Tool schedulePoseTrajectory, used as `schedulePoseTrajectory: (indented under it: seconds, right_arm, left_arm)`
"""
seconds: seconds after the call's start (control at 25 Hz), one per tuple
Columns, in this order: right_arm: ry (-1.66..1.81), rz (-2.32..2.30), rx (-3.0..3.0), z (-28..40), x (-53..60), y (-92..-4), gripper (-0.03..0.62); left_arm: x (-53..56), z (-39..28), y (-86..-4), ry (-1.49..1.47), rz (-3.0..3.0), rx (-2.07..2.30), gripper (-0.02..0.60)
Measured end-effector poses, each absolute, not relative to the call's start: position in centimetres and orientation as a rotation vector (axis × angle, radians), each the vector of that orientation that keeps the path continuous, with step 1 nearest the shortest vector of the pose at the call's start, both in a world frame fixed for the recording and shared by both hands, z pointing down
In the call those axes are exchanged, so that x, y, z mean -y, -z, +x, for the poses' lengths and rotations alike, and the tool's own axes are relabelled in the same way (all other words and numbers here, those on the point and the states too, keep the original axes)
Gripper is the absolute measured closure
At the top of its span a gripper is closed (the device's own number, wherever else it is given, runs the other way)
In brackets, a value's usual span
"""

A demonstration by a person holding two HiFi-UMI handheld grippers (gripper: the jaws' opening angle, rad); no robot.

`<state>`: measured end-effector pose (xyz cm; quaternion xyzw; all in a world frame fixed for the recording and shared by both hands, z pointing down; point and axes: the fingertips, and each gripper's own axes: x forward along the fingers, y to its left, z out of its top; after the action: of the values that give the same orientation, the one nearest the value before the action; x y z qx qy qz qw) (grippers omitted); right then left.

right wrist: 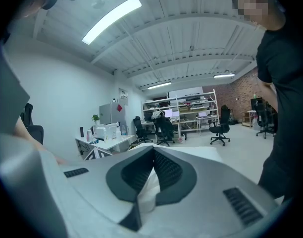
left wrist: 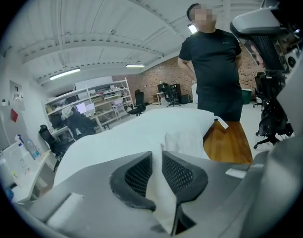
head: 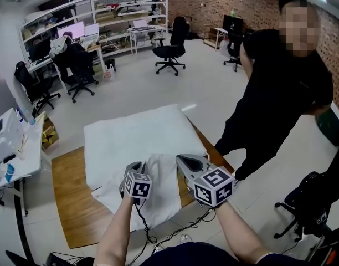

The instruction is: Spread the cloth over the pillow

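A white pillow [head: 135, 134] lies on the wooden table [head: 70, 201]. The white cloth [head: 158, 192] is bunched on the pillow's near end and hangs over the table's near edge. My left gripper [head: 135, 168] is at the cloth's left part, my right gripper [head: 186, 160] at its right part. In the left gripper view the gripper [left wrist: 157, 161] has a fold of cloth [left wrist: 160, 195] pinched between its jaws, with the pillow [left wrist: 117, 138] beyond. In the right gripper view the gripper [right wrist: 153, 156] is shut on a strip of cloth [right wrist: 149, 191].
A person in black [head: 280, 98] stands close to the table's right side. A desk with boxes [head: 9, 148] stands at the left, office chairs [head: 169, 51] and shelves further back, another chair [head: 316, 198] at the right. Cables lie on the floor below me.
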<state>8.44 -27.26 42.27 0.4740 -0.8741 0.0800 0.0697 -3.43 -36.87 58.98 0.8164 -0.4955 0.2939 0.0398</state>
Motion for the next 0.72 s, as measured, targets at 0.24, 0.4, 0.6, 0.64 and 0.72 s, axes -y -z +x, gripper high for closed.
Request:
schedulePoseTrajectory:
  seconds: [0.24, 0.4, 0.6, 0.64, 0.72]
  right_arm:
    - [-0.248, 1.41, 2.653, 7.4, 27.4, -42.2, 0.591]
    - [-0.251, 1.403, 2.661, 7.2, 27.1, -42.3, 0.591]
    - [-0.235, 1.399, 2.668, 7.2, 26.9, -42.0, 0.591]
    - [-0.232, 1.396, 2.669, 7.2, 26.9, -42.0, 0.591]
    - [-0.23, 1.392, 2.665, 7.2, 26.8, -42.1, 0.591]
  left_arm:
    - [36.3, -5.6, -57.6, -0.815, 2.469, 1.547, 0.555]
    - [35.8, -7.6, -55.4, -0.696, 2.453, 1.585, 0.558]
    - [35.0, -11.1, -51.8, -0.522, 2.405, 1.65, 0.56]
    - [34.9, -12.0, -50.9, -0.493, 2.402, 1.669, 0.56]
    - [34.5, -13.5, -49.0, -0.448, 2.399, 1.713, 0.56]
